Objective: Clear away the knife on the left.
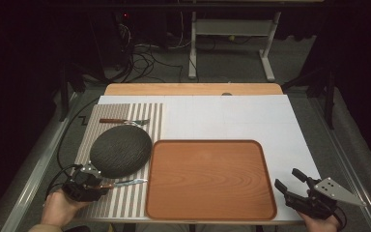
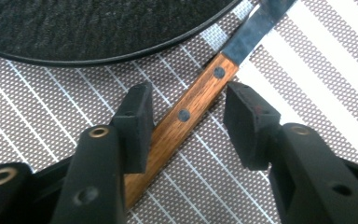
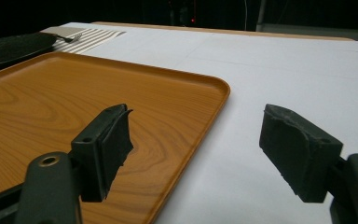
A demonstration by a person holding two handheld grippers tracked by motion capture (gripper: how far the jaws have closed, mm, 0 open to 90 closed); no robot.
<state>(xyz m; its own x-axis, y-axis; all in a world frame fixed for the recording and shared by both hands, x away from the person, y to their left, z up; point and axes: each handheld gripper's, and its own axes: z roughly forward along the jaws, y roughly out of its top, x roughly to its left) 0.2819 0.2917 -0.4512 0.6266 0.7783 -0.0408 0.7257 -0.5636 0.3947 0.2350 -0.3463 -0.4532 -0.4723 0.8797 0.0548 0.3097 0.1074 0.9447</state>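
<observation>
Lower left of the high view: the left gripper [image 1: 98, 185] sits low over the striped placemat [image 1: 125, 200], its jaws parted to either side of the wooden handle of a knife [image 1: 125, 182]. In the left gripper view the handle [image 2: 186, 109] runs diagonally between the two pads; the left pad [image 2: 135, 123] appears to touch the wood, while the right pad stands just off it — the jaws straddle the handle without clamping it. Two rivets show on the handle; its near end is hidden under the gripper body, and the blade is cut off at the upper right of that frame. The dark round plate [image 1: 121, 150] lies just above the knife, a fork [image 1: 125, 121] beyond it near the placemat's far edge. Lower right of the high view: the right gripper [image 1: 290, 182], jaws wide apart and holding nothing, hovers beside the wooden tray [image 1: 211, 180] over the white table cover [image 1: 251, 116]. No writing or label is legible anywhere.
</observation>
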